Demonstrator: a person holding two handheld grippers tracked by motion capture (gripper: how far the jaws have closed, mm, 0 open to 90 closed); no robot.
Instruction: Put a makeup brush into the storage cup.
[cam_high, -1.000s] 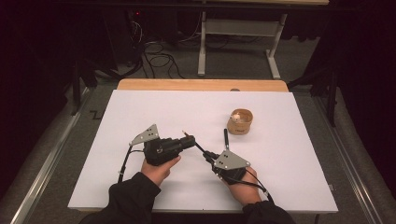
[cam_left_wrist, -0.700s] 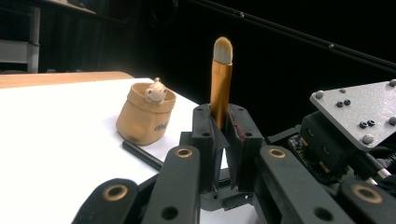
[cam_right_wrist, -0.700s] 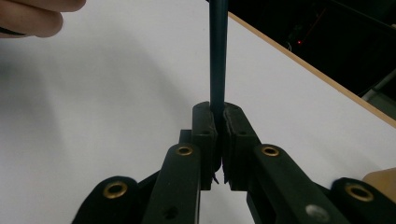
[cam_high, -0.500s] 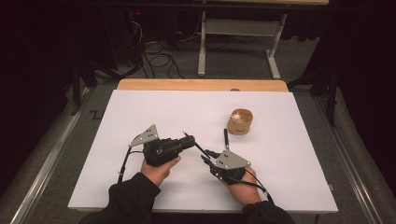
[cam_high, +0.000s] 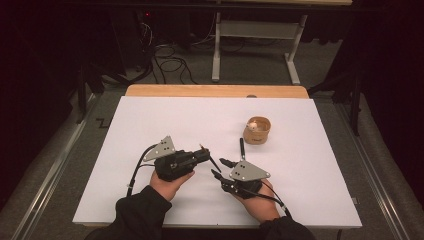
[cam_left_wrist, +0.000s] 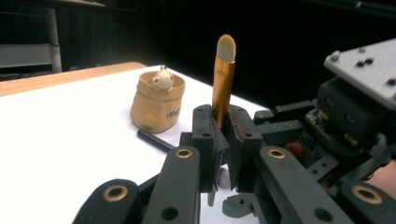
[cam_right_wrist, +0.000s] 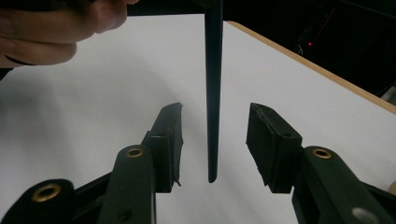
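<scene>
Gripping a makeup brush (cam_left_wrist: 223, 79) by its gold ferrule, my left claw (cam_high: 202, 154) is clamped shut on it above the white table (cam_high: 150, 120). To its right, my right claw (cam_right_wrist: 214, 144) has just been opening, so the brush's black handle sits free between its parted pads. That hands the brush over to the left; the pot (cam_high: 257, 130) stands farther right.

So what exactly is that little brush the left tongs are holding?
It is a slim makeup brush: pale, soft bristles at one end, a shiny gold-orange collar below them, then a long thin black handle tapering to a point. The left tongs pinch it at the collar. The handle's tip hangs between the right tongs, whose pads have just been opening and stand apart from it.
</scene>
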